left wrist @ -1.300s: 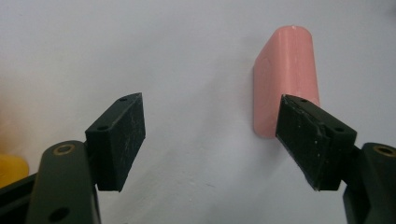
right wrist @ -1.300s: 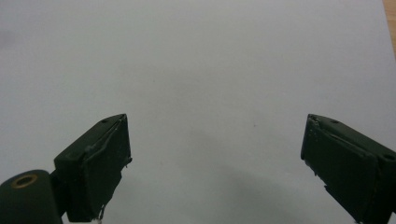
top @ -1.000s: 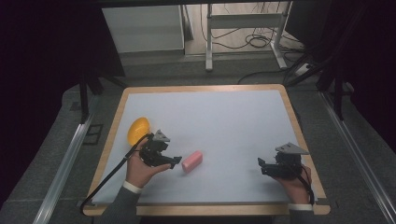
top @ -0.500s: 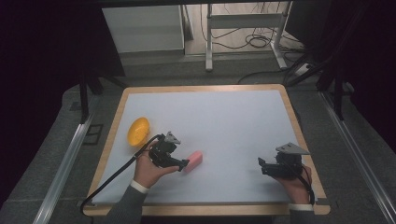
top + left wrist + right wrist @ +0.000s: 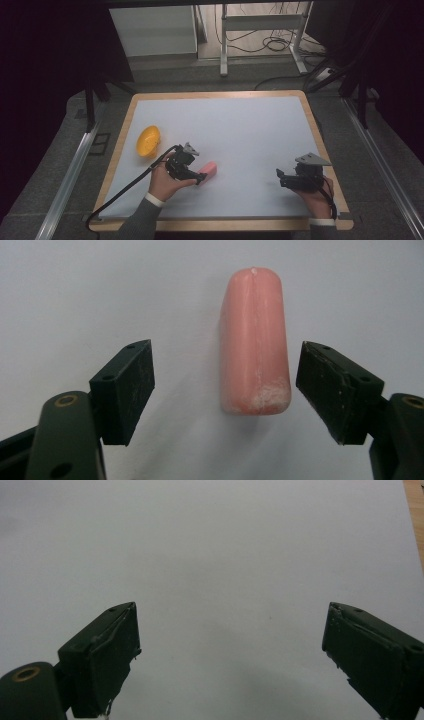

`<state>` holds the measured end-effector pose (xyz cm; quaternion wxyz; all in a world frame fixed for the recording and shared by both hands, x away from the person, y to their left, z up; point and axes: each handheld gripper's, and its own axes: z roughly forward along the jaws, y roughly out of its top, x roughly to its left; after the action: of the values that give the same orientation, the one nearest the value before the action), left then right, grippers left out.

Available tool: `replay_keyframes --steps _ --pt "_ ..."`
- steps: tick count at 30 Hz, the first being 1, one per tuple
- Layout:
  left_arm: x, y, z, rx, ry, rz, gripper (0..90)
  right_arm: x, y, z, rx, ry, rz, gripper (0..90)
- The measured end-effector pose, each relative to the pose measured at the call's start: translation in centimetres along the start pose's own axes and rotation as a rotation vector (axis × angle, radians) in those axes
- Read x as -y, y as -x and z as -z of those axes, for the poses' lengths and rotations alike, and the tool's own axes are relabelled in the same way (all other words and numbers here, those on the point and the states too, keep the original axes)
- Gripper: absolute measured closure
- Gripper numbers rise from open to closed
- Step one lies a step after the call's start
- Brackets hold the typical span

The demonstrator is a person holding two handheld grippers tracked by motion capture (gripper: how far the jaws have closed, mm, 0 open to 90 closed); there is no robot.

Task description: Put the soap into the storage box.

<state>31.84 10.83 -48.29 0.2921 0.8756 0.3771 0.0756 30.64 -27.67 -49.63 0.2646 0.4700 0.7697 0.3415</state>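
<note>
A pink sausage-shaped piece (image 5: 210,170) lies flat on the white table sheet (image 5: 240,130), left of the middle near the front. My left gripper (image 5: 199,177) is at its near end, open. In the left gripper view the pink piece (image 5: 254,342) lies lengthwise between the two black jaws, nearer the right one, with a gap on both sides. An orange bowl (image 5: 148,141) rests tilted near the sheet's left edge. My right gripper (image 5: 280,178) hovers at the front right, open, and its own view (image 5: 227,645) has bare white sheet between the jaws.
The wooden table rim (image 5: 315,120) frames the white sheet. A black cable (image 5: 125,187) trails from the left gripper over the front left corner. Metal rails (image 5: 70,170) flank the table, and desk legs with cables (image 5: 260,45) stand beyond the far edge.
My left gripper has moved right, away from the orange bowl, up to the pink piece, so its jaws now straddle it. The right gripper has stayed put.
</note>
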Motion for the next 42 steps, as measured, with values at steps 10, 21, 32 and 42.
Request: replay_keyframes --steps 10,21,32,42 --pt "-0.3 0.2 -0.2 -0.005 -0.025 -0.01 23.3 0.0 -0.1 0.0 0.0 0.002 0.003 8.0" --pt "-1.0 0.5 -1.6 0.0 -0.057 -0.014 24.5 0.0 0.0 0.0 0.003 0.002 0.0 8.0" --pt "-1.0 0.6 -3.1 -0.009 -0.093 -0.001 30.6 0.1 0.0 -0.2 0.004 -0.007 0.0 8.0" --pt "-1.2 0.2 -3.8 0.011 -0.09 0.013 38.6 0.2 0.0 -0.5 0.004 -0.017 0.0 8.0"
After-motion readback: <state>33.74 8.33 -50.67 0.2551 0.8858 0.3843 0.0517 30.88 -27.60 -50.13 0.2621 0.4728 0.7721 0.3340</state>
